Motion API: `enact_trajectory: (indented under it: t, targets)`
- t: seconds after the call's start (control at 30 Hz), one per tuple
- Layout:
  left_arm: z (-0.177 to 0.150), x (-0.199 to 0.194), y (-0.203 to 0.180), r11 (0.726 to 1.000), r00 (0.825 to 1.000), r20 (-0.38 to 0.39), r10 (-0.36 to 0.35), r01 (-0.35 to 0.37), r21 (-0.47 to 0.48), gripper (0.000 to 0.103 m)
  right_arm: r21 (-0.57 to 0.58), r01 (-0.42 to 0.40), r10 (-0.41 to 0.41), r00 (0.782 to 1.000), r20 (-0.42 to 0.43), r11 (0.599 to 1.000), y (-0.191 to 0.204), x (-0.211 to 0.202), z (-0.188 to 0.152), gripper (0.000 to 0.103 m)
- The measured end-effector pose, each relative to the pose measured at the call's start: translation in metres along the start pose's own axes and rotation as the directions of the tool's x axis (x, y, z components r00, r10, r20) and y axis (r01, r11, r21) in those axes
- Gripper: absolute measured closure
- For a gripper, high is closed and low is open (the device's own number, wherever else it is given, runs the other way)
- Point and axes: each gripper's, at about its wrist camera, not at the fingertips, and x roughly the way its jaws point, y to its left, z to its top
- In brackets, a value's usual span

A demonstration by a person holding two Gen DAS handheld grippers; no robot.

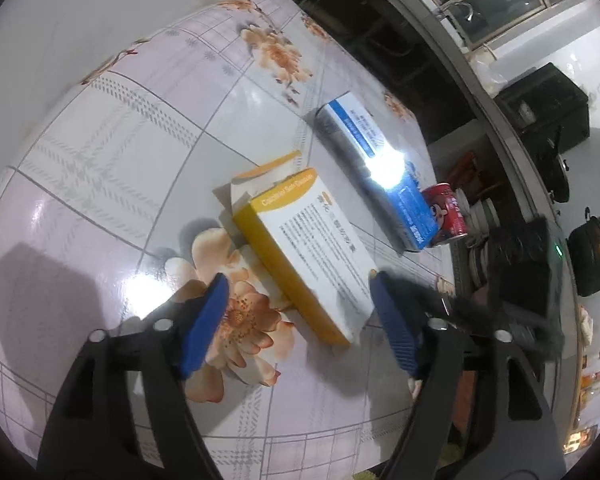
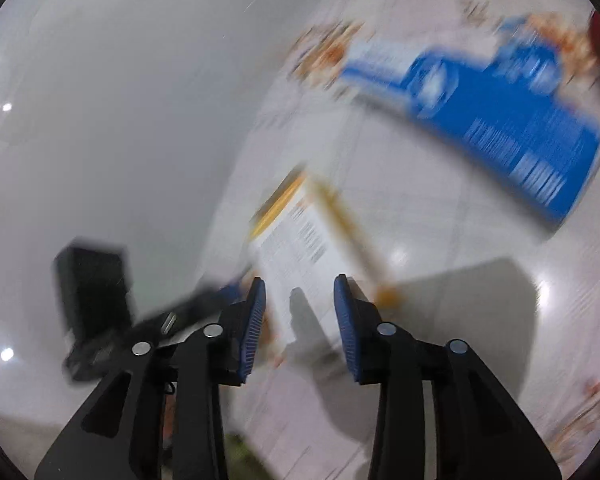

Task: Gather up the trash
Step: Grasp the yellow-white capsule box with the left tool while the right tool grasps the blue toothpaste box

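A yellow and white carton (image 1: 304, 256) with an open end flap lies flat on the flowered tablecloth (image 1: 120, 152). My left gripper (image 1: 296, 312) is open, its blue pads on either side of the carton's near end, not touching it. A blue and white box (image 1: 376, 168) lies beyond it, and a red can (image 1: 446, 214) stands at the table's right edge. The right wrist view is blurred by motion. My right gripper (image 2: 300, 316) is open just above the near end of the same carton (image 2: 300, 256), with the blue box (image 2: 500, 120) further off.
Right of the table in the left wrist view are a shelf with stacked dishes (image 1: 484, 236), a black pot (image 1: 592, 256) and a counter with a sink tap (image 1: 466, 12). The other gripper (image 1: 516, 280) shows as a dark blur there. A white wall lies left.
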Motion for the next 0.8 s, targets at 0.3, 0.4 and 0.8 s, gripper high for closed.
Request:
enact_trajectory:
  t: [0.3, 0.4, 0.8]
  targets:
    - [0.008, 0.027, -0.023, 0.991, 0.993, -0.05, 0.11, -0.106, 0.077, 0.02, 0.047, 0.068, -0.076, 0.982, 0.174, 0.997, -0.019, -0.049, -0.014, 0.047]
    - [0.008, 0.035, -0.022, 0.99, 0.987, -0.078, 0.14, -0.137, 0.036, 0.02, 0.064, 0.153, -0.163, 0.968, 0.191, 0.986, -0.025, -0.05, -0.011, 0.046]
    - [0.025, 0.069, -0.053, 0.935, 0.939, 0.002, 0.343, -0.342, 0.091, 0.015, 0.053, 0.348, -0.346, 0.883, 0.318, 0.936, -0.033, -0.09, -0.003, 0.041]
